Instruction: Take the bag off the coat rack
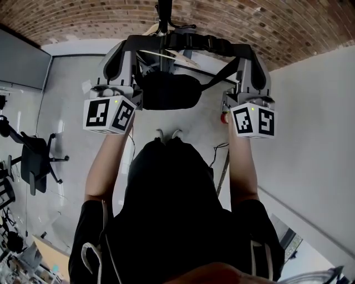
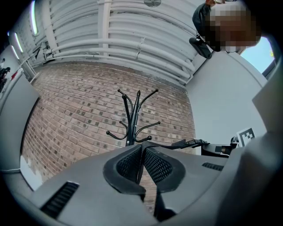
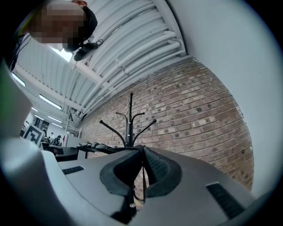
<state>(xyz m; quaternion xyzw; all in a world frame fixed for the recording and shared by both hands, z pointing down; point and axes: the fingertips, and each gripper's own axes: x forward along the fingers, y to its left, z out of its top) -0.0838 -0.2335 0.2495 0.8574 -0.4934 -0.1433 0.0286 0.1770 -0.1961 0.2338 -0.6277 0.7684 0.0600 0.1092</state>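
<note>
A black bag hangs from its black strap, which is stretched level between my two raised grippers. My left gripper is shut on the strap's left end, my right gripper on its right end. In the left gripper view the left gripper pinches the strap, which runs off to the right. In the right gripper view the right gripper pinches the strap the same way. The black coat rack stands beyond, its hooks bare and apart from the strap.
A brick wall is behind the rack and a white wall runs along the right. A black office chair stands at the left. A small red object and a cable lie on the floor near my right arm.
</note>
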